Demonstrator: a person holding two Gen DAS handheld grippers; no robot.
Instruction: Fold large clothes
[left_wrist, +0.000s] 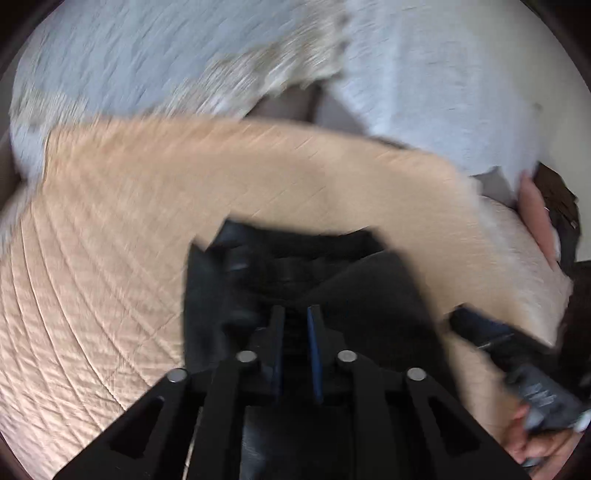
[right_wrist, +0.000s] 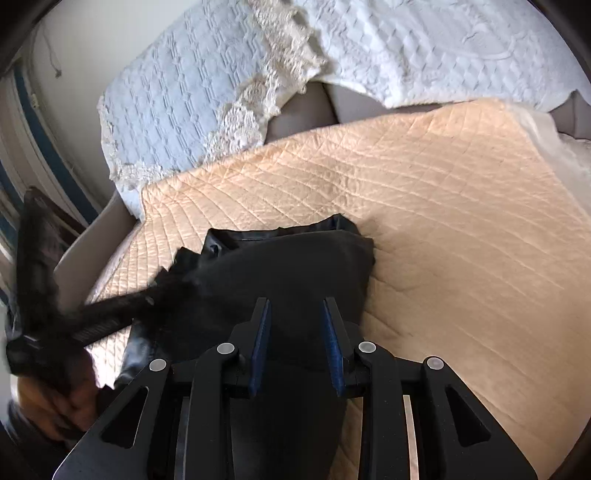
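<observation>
A black garment (right_wrist: 295, 273) with a shiny lining lies bunched on a peach quilted cover (right_wrist: 443, 206). In the left wrist view the garment (left_wrist: 332, 280) fills the middle, blurred by motion. My left gripper (left_wrist: 296, 314) hangs over it with its jaws nearly closed, a narrow gap between them; whether cloth is pinched there is unclear. It also shows at the left of the right wrist view (right_wrist: 122, 299), blurred. My right gripper (right_wrist: 296, 306) is open above the garment with nothing between its fingers. It appears at the right edge of the left wrist view (left_wrist: 491, 332).
A white textured bedspread with lace trim (right_wrist: 229, 92) lies behind the peach cover. A wall and a blue-striped frame (right_wrist: 33, 122) stand at the left. A hand (left_wrist: 535, 210) shows at the right edge.
</observation>
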